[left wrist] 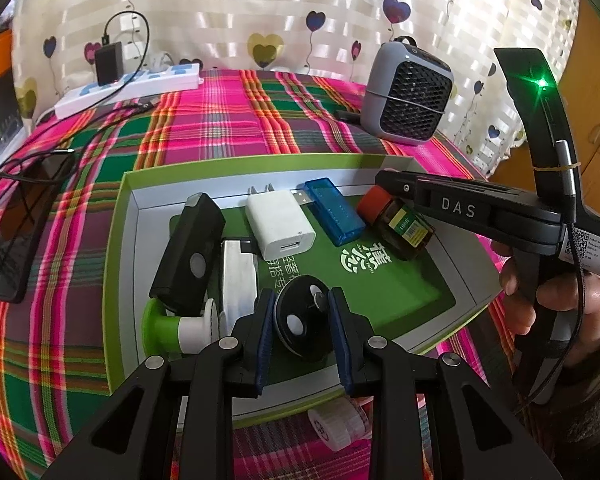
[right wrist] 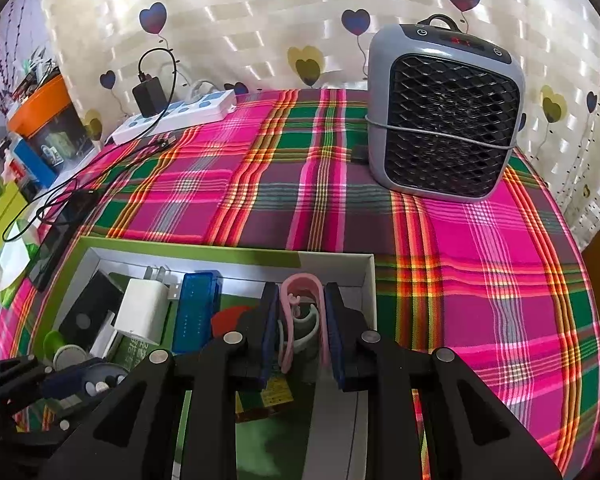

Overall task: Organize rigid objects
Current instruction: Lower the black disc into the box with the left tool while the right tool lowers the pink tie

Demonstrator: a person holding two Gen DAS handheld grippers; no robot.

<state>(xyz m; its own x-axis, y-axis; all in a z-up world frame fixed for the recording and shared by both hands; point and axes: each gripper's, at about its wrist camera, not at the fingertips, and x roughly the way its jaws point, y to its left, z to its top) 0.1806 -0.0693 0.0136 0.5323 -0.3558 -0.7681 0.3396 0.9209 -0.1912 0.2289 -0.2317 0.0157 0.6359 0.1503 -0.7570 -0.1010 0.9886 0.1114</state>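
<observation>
While both grippers hang over the green box [left wrist: 118,240], each has sth between its pads: the left gripper [left wrist: 300,336] clamps a black disc [left wrist: 302,320] w/ white spots, low over the box's near end, and the right gripper [right wrist: 302,332] is clenched on a pink clip [right wrist: 300,312], prob. a small hook or hanger, hard to tell w/ the fisheye blur, above the box's far right corner.

Already lying in the box: black device [left wrist: 190,248], white charger [left wrist: 280,224], blue USB stick [left wrist: 334,212], brown bottle [left wrist: 396,224] w/ red cap, green-and-white spool [left wrist: 176,326], silver block [left wrist: 238,276].

So approx. most of the sorting looks done. Left: set down the disc and the clip, plus a white roll [left wrist: 340,426] lying on the plaid cloth [left wrist: 228,120] just outside the near wall. Heater [right wrist: 444,112], power strip [right wrist: 176,114] and phone [left wrist: 16,240] sit well apart, likely not part of it.
</observation>
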